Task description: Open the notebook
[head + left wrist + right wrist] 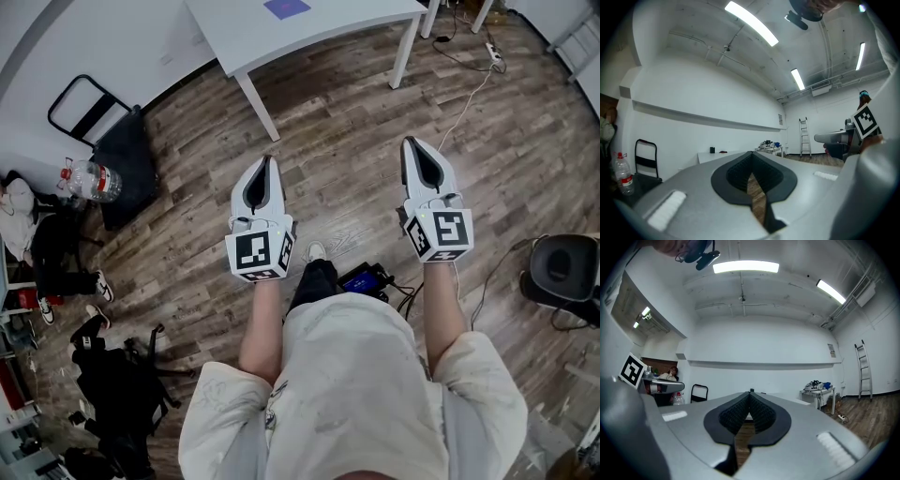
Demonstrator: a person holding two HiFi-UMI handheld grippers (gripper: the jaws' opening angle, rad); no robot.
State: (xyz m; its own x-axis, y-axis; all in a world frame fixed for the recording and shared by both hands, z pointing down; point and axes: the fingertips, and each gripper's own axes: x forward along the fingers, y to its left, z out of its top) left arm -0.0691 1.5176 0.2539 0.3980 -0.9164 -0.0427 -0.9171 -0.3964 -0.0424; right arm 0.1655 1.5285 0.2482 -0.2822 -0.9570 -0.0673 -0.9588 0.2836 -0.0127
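A purple notebook [287,8] lies shut on the white table [319,36] at the top of the head view, well ahead of both grippers. I hold the grippers level over the wooden floor, side by side. The left gripper [269,161] has its jaws together at the tip and holds nothing; in its own view the tips [751,153] meet. The right gripper [410,142] is likewise shut and holds nothing, its tips [751,391] touching. The table's top [723,154] shows low and far off in the left gripper view. The notebook cannot be made out in either gripper view.
A black folding chair [89,108] and a water bottle [94,180] stand at the left wall, with black bags [117,389] lower left. A power strip with a cable [492,52] lies at the upper right, a black stool [562,267] at the right. A ladder [805,137] leans far off.
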